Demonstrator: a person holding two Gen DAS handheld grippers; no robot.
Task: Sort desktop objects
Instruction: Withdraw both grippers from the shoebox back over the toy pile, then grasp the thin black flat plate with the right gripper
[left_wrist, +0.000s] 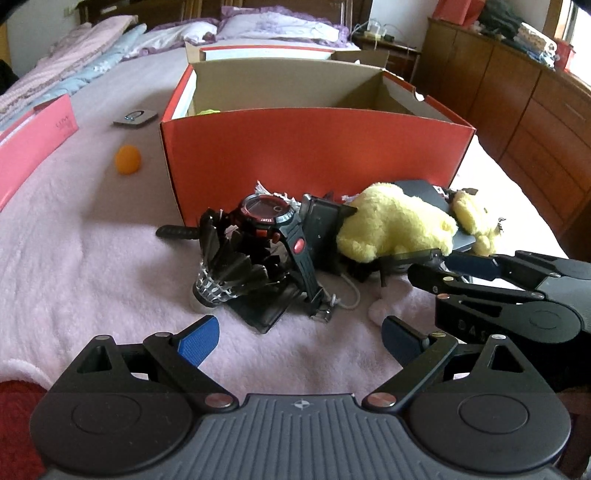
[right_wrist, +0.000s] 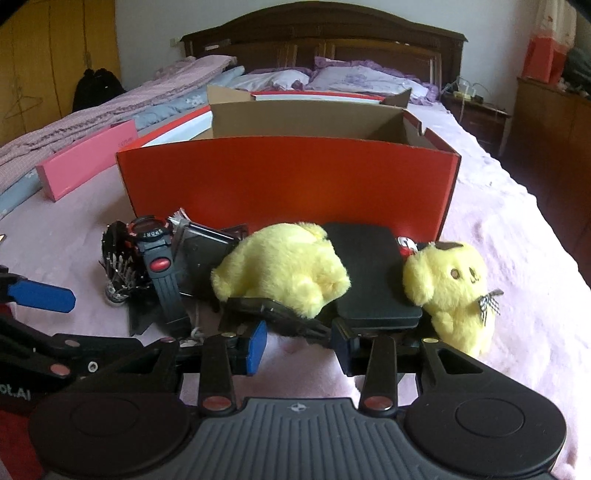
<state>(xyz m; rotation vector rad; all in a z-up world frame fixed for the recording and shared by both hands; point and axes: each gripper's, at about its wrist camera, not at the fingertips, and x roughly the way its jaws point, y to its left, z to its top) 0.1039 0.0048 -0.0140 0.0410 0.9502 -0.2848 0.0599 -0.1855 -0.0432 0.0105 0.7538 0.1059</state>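
Your pile sits on the pink blanket (left_wrist: 92, 258) just in front of the near wall of the open red box (left_wrist: 314, 147): a black shuttlecock (left_wrist: 225, 266) with a white cork base on the left, a black-and-red sport watch (left_wrist: 269, 218) leaning against it, then a dark flat case (right_wrist: 369, 266) with a fluffy yellow plush (right_wrist: 284, 269) lying across it, and a smaller yellow plush dog (right_wrist: 450, 291) with a checked bow at the right end. An orange ball (left_wrist: 127, 158) lies alone to the left of the box, with a pink box (left_wrist: 33, 147) farther left. Your left gripper (left_wrist: 299, 339) hovers low over the blanket, near the shuttlecock and watch, its blue pads spread wide with nothing between them. Your right gripper (right_wrist: 299, 345) is level and pushed in at the near edge of the pile, under the big plush, jaws partly open on either side of a dark flat piece (right_wrist: 273, 314); you cannot tell whether the pads are gripping it.
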